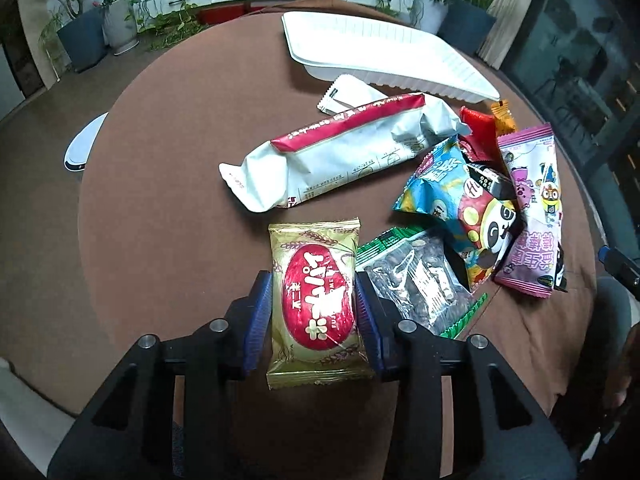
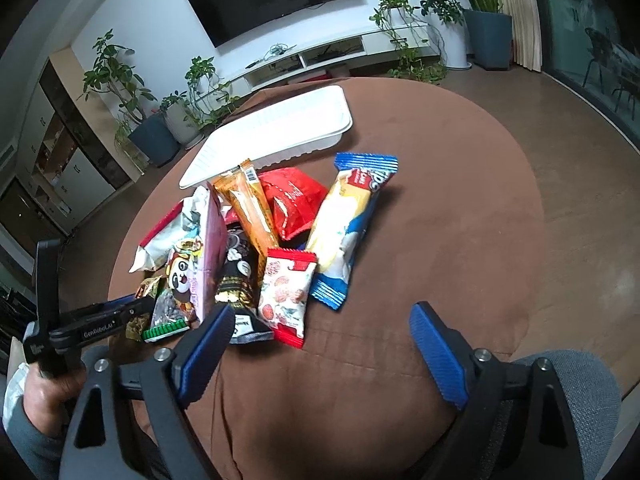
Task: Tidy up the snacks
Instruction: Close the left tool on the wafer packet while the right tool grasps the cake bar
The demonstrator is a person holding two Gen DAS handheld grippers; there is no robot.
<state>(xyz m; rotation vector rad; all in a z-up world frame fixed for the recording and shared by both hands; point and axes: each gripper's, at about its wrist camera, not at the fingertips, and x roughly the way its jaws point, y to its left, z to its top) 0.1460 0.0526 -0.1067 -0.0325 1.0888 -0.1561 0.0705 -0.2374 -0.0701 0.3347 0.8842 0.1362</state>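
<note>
With the left gripper (image 1: 316, 316) clamped on the gold snack packet (image 1: 316, 304), lift it straight, then carry it to the white tray (image 1: 384, 56) beyond the pile.

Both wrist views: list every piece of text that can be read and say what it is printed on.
"GenRoboLAI", as best it reads: white letters on the side of the left tongs.
Gold packet gripped in the left tongs: large white characters on its red oval, seen sideways, not readable with confidence.
Long white and red pack: fine print too small.
Purple packet, panda packet, blue and yellow packet: lettering distorted or blurred.
</note>
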